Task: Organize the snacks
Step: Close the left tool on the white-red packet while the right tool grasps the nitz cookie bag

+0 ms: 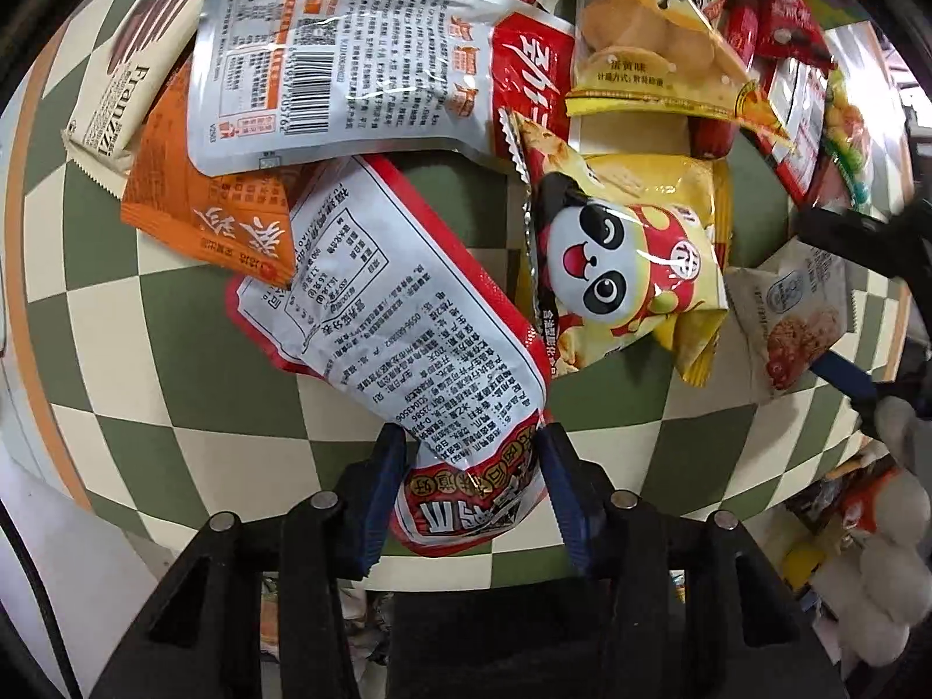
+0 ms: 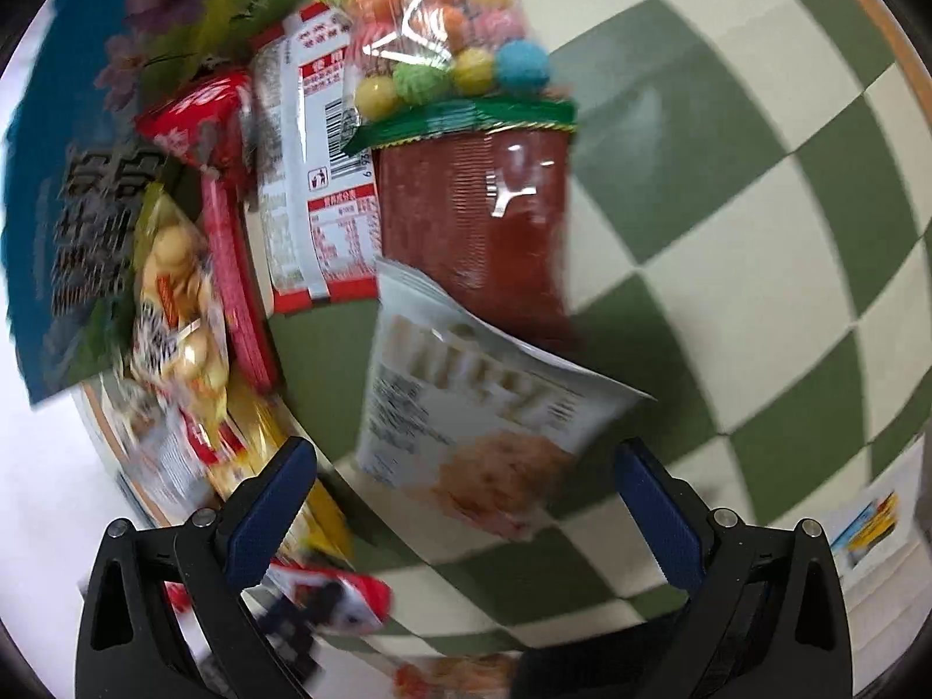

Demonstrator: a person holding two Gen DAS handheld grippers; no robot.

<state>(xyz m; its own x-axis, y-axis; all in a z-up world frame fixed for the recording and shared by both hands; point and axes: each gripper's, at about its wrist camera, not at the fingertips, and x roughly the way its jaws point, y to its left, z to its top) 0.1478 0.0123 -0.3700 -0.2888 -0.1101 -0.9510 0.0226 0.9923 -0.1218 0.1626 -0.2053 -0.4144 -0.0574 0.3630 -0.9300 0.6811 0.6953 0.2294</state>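
Pinching a glossy red-and-white pouch, left claw over checkered cloth.

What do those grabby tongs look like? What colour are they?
Both tongs, left and right, look the same: shiny black plastic arms with triangle-shaped holes and small round silver bolts. Each finger tip wears a flat, dark blue ribbed pad. No sleeve or writing shows.
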